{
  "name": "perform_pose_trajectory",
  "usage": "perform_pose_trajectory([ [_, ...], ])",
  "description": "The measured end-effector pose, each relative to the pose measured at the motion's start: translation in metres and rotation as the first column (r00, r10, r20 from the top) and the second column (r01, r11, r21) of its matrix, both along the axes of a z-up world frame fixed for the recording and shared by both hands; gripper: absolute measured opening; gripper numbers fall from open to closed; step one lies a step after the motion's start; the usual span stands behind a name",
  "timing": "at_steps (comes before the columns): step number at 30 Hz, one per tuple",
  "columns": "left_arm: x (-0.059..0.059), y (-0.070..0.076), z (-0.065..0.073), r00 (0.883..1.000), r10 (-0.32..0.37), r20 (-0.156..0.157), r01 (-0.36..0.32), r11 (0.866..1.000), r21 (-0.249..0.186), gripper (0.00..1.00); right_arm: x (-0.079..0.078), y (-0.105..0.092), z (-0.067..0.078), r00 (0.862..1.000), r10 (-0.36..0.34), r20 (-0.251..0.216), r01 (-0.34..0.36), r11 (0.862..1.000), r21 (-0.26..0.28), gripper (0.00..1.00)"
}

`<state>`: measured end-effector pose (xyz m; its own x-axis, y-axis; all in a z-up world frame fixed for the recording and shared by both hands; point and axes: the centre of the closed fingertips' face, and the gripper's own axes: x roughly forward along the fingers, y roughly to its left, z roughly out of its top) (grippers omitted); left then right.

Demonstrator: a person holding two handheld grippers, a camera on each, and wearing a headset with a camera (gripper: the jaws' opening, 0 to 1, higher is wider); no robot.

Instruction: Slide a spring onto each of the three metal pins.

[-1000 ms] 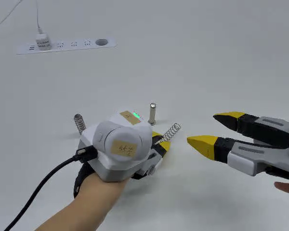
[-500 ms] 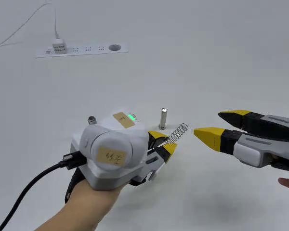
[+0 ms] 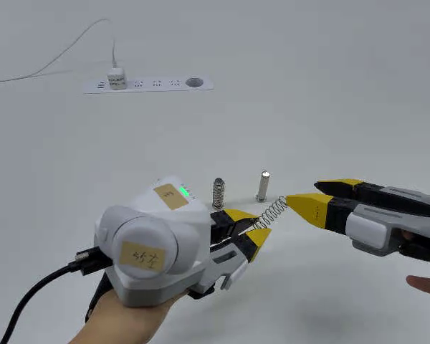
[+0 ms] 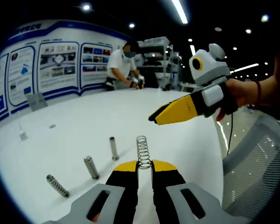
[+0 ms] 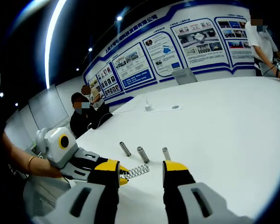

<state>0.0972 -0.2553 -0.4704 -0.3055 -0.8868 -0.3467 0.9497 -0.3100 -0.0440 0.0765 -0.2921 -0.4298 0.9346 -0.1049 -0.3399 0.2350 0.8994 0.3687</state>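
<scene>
- left gripper [image 3: 259,223] is clamped on one end of the spring [image 3: 274,211], which is held in the air just in front of the bare pin [image 3: 264,185].
- right gripper [image 3: 304,190] has closed in from well apart. Its jaws are spread with the spring's free end between them; can't tell if they touch.
- near sprung pin [image 4: 91,167] and far sprung pin [image 4: 56,185] stand beside the bare pin, so this is likely the last spring and a two-handed line-up.

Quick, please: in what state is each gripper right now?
Left gripper: shut on the spring.
Right gripper: open, holding nothing.
</scene>
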Motion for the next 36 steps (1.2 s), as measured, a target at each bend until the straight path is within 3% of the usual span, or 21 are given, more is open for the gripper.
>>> perform_pose_trajectory([
  [3,0.001,0.006,0.005,1.000,0.006,-0.023,-0.007,1.000,-0.013,0.09,0.004,0.004,0.000,1.000,0.002,-0.001,-0.002,1.000,0.020,0.36],
  [9,0.006,0.017,0.014,0.999,0.033,-0.030,-0.034,0.999,-0.041,0.10,0.012,0.016,-0.002,0.999,0.031,-0.013,-0.030,0.998,0.061,0.32],
  [14,0.007,0.024,0.020,0.999,0.030,-0.032,-0.032,0.998,-0.058,0.10,0.018,0.025,0.002,0.999,0.047,0.017,-0.049,0.992,0.116,0.32],
  [28,0.008,0.035,0.034,0.998,0.020,-0.056,-0.026,0.993,-0.119,0.10,0.027,0.042,0.003,0.996,0.070,0.047,-0.077,0.980,0.184,0.26],
  [36,0.005,0.037,0.039,0.997,0.021,-0.073,-0.031,0.989,-0.142,0.10,0.029,0.050,0.003,0.995,0.066,0.073,-0.083,0.964,0.253,0.24],
])
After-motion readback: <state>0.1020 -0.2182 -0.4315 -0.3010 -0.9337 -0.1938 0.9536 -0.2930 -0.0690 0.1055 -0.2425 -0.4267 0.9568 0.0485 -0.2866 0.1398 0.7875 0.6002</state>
